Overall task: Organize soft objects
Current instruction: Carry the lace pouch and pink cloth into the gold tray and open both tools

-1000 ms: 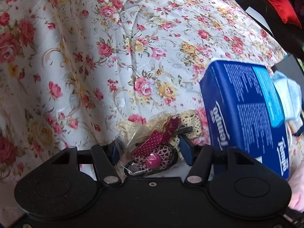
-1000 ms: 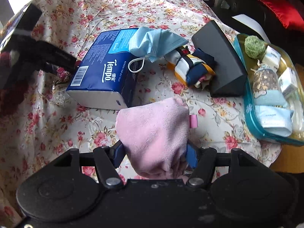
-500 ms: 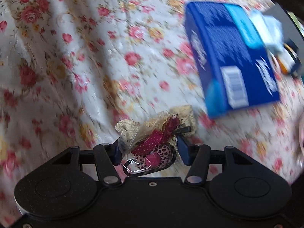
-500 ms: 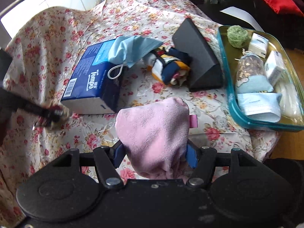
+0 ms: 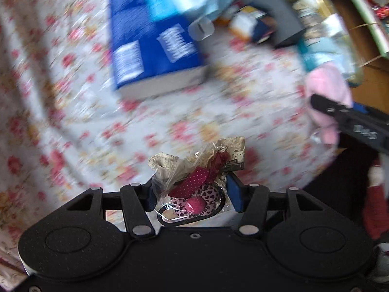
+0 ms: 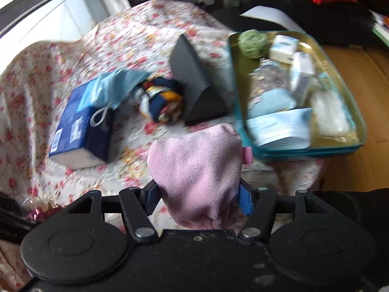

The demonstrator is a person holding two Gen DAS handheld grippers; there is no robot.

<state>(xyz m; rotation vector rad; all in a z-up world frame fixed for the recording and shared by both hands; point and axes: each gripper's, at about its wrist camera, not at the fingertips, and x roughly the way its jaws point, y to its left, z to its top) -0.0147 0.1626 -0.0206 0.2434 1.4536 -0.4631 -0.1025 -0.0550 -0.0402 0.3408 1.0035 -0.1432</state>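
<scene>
Right wrist alone shows teal tray (image 6: 304,149) contents.

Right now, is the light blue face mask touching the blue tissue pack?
Touching. In the right wrist view the face mask lies draped over the tissue pack's top corner, its ear loop hanging down the pack's side.

The left gripper (image 5: 190,192), clamped on a clear plastic packet of lace, dotted ribbon and heart-print hair ties (image 5: 194,182), now hangs further toward the table's 3 o'clock side: the blue tissue pack (image 5: 150,41) slides from 3 o'clock to 11 o'clock in its view. The pink fleece cloth (image 5: 325,97) in the right gripper (image 6: 198,198) newly appears at 2 o'clock. In the right wrist view, the teal-rimmed tray (image 6: 304,152) looms larger, while the tissue pack (image 6: 82,126) drifts to 9 o'clock.
</scene>
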